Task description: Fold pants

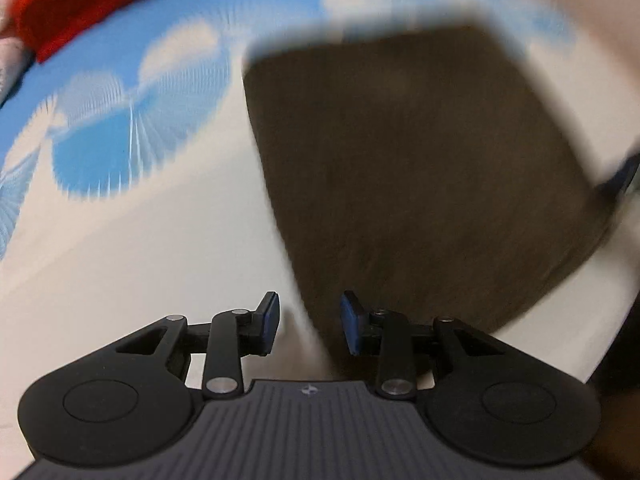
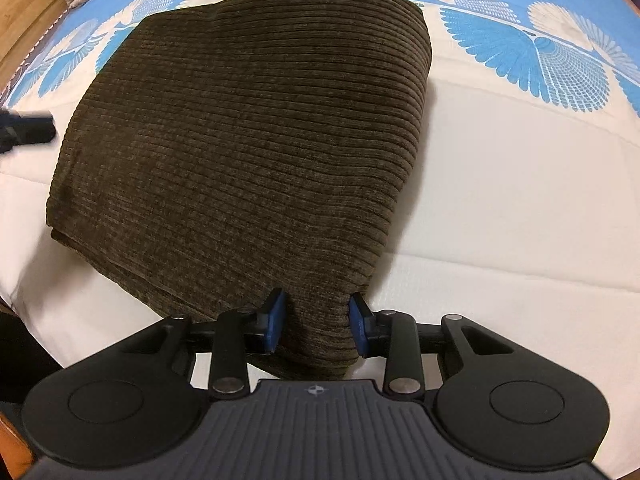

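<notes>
The pants (image 2: 244,140) are lying folded on the bed (image 2: 520,184). Both the left claw (image 1: 309,325) and right claw (image 2: 316,325) are gaping apart, empty. Thick, soft corduroy probably grips best at its near corner.

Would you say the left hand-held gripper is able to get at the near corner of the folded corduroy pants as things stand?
Probably yes: the left hand-held gripper is open and empty, and the pants corner lies just ahead with only bare bedspread between, though the view is blurred.
</notes>
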`<state>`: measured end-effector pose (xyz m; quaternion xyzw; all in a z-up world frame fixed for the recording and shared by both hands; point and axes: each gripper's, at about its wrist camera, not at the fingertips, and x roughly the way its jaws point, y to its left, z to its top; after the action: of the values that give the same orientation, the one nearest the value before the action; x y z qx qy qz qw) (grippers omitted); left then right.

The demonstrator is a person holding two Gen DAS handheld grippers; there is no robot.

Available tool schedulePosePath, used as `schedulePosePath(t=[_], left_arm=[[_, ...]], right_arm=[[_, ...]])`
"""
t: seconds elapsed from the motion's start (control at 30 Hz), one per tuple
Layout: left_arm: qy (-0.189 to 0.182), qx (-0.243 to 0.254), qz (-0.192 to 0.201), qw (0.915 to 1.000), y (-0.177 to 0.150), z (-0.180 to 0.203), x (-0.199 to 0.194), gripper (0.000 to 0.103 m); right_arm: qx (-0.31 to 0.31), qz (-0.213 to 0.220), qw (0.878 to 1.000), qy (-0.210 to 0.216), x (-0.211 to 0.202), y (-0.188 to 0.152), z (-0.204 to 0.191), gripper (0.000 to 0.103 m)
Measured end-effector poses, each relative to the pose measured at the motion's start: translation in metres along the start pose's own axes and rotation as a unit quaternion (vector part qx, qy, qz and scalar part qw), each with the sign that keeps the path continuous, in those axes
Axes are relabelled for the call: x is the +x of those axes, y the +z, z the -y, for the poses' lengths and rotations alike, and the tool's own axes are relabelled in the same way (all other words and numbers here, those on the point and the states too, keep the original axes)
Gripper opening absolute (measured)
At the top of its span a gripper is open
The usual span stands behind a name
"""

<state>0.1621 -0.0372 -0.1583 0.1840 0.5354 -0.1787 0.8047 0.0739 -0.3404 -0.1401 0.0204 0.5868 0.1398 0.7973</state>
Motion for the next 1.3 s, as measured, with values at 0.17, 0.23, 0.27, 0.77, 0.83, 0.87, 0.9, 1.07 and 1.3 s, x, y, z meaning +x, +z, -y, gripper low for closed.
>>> schedulePosePath(t=[0.17, 0.23, 0.27, 0.77, 0.83, 0.87, 0.9, 1.07, 1.3], left_arm=[[-0.028, -0.058, 0.094, 0.9934, 0.015, -0.017, -0.044, 0.038], [-0.040, -0.089, 0.136, 0.9859, 0.023, -0.025, -0.057, 0.038], [-0.044, -0.097, 0.147, 0.9835, 0.028, -0.027, -0.059, 0.038], [-0.046, -0.139, 0.170, 0.9744, 0.101, -0.042, -0.004, 0.026], [-0.025, -0.136, 0.126, 0.9823, 0.106, -0.046, 0.024, 0.018], [-0.015, -0.138, 0.108, 0.9844, 0.105, -0.049, 0.036, 0.019], [-0.014, -0.144, 0.101, 0.9843, 0.105, -0.052, 0.042, 0.019], [-0.027, -0.150, 0.100, 0.9832, 0.107, -0.059, 0.036, 0.022], [-0.103, -0.162, 0.135, 0.9722, 0.097, -0.077, -0.010, 0.022]], right_arm=[[0.056, 0.092, 0.994, -0.006, -0.041, 0.016, 0.026, 0.037], [0.087, 0.147, 0.985, -0.022, -0.056, 0.025, 0.038, 0.039], [0.105, 0.170, 0.979, -0.030, -0.059, 0.031, 0.042, 0.039], [0.139, 0.170, 0.967, -0.130, 0.036, 0.132, 0.035, 0.039], [0.160, 0.152, 0.966, -0.136, 0.050, 0.137, 0.042, 0.038], [0.167, 0.146, 0.965, -0.138, 0.055, 0.139, 0.045, 0.038], [0.171, 0.142, 0.965, -0.139, 0.060, 0.141, 0.046, 0.038], [0.164, 0.132, 0.967, -0.146, 0.073, 0.145, 0.044, 0.039], [0.174, 0.185, 0.957, -0.141, 0.030, 0.136, 0.045, 0.044]])
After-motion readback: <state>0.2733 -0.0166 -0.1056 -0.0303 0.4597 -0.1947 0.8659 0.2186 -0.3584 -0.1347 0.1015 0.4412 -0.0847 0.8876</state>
